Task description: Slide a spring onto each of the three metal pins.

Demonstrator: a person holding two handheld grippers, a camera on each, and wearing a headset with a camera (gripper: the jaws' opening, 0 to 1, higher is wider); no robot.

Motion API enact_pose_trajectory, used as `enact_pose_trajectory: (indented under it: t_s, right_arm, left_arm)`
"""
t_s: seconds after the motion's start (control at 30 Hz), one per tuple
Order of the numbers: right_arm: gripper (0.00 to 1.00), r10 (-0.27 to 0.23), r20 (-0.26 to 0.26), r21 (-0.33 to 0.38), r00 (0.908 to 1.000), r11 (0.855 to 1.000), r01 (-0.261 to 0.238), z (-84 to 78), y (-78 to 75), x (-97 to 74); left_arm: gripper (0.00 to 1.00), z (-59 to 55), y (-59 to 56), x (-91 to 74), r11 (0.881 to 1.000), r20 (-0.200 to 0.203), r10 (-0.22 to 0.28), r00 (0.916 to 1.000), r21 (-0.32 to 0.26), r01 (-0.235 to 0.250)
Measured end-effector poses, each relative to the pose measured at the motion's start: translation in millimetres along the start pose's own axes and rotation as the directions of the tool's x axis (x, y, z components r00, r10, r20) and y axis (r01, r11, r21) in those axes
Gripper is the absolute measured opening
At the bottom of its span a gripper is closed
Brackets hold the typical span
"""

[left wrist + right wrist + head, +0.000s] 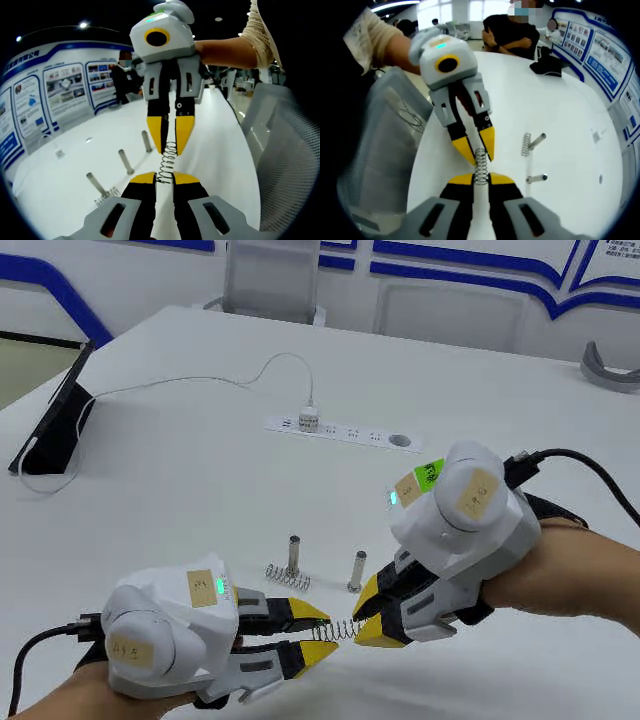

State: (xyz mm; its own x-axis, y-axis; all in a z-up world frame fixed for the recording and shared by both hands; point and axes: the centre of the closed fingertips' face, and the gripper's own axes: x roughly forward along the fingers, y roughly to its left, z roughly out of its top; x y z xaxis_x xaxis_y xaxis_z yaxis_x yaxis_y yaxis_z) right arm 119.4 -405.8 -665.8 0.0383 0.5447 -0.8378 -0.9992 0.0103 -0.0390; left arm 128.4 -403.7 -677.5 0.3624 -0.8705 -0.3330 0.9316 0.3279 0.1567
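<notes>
Thin bare-metal wire spring [338, 630]; smooth, dull-grey metal pins [294, 553]; smooth matt white table [180, 480]; white plastic power strip [345, 433].

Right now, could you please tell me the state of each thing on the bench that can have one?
held spring: in the air, gripped at both ends.
left gripper: shut on one end of it.
right gripper: shut on the other end.
three pins: upright, bare.
loose spring: lying on the table by a pin's base, not threaded.
power strip: one white plug in.
</notes>
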Motion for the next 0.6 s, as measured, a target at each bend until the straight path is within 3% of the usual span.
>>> enact_pose_trajectory:
  t_s: [0.6]
  right_arm:
    - [0.12,-0.001,0.061,0.001,0.9981,1.000,0.000,23.9,1.9,-6.4]
  left_arm:
    - [0.11,1.8,-3.4,1.4,1.000,0.003,-0.015,0.9999,0.002,0.015]
